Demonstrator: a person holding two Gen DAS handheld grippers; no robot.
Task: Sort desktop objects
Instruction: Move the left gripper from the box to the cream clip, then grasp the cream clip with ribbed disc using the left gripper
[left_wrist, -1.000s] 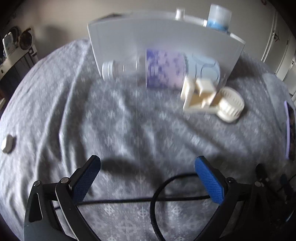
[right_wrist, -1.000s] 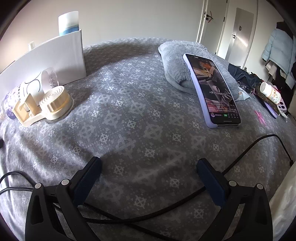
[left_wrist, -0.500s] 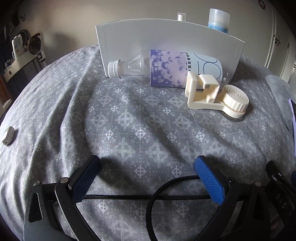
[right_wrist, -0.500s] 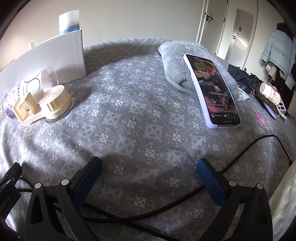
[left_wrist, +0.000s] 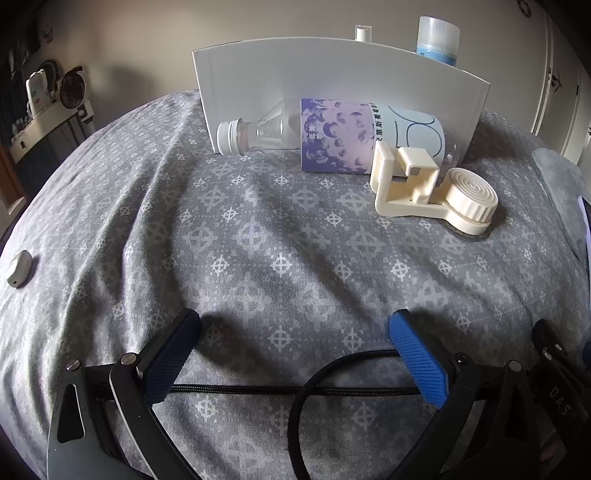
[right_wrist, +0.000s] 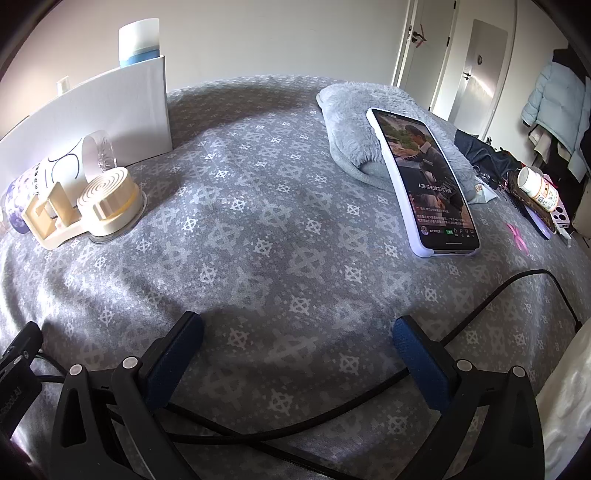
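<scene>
Grey bedspread (left_wrist: 258, 236) with white crosses; purple-labelled bottle (left_wrist: 332, 134); cream holder (left_wrist: 424, 188); blue-padded claws

Both wrist cams sit low over the grey bedspread (left_wrist: 258, 240), looking forward. Left cam faces the white organizer (left_wrist: 332, 85) nearby. Right cam is angled toward the phone (right_wrist: 424, 184); the organizer (right_wrist: 92, 110) and cream holder (right_wrist: 92, 210) appear in both.

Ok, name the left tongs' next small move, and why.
Probably ease the left tongs forward toward the clear plastic bottle with the purple label: they are open and empty, and the bottle lies on its side against the white box, straight ahead.
</scene>
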